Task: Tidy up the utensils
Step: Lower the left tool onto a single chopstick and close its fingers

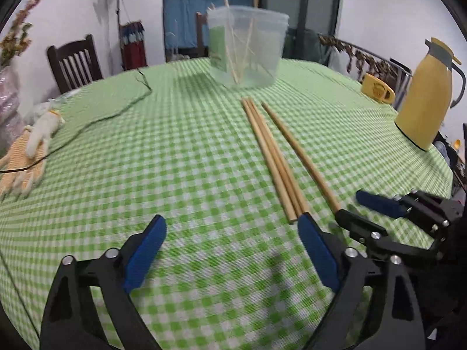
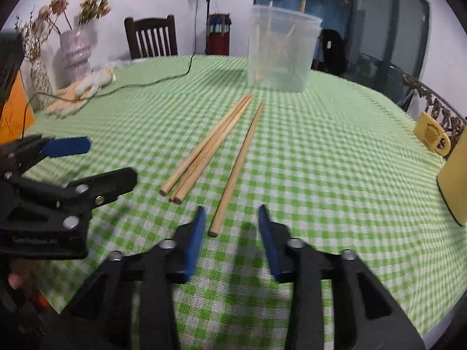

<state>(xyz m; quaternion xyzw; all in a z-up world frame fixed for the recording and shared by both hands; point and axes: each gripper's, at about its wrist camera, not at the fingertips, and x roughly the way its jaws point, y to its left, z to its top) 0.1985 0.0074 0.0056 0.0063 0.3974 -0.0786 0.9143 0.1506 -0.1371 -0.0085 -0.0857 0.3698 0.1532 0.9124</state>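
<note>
Green-and-white checked cloth covers the round counter (image 1: 181, 151), which carries everything else. Toward its far side stands a clear, tall plastic container (image 1: 248, 45) with several thin wooden sticks leaning upright inside it. At the counter's right edge sits a yellow thermos jug (image 1: 424, 99) with a grey lid, and just beside it a small yellow mug (image 1: 378, 89) lying near the rim.

On the near side of the container, well apart from it, four long wooden chopsticks lie flat on the cloth: a bundle of three chopsticks (image 2: 208, 147) touching one another, and a single chopstick (image 2: 238, 169) just beside them to the right, with a narrow strip of cloth between.

Left tool (image 1: 232, 233) hangs low over the cloth with its blue pads spread wide, gripping nothing; its right pad (image 1: 318, 250) sits close to the near ends of the bundle. Right tool (image 2: 230, 218) is also parted, somewhat narrower, and empty, with the near end of the single chopstick lying just ahead of the gap between its pads.
</note>
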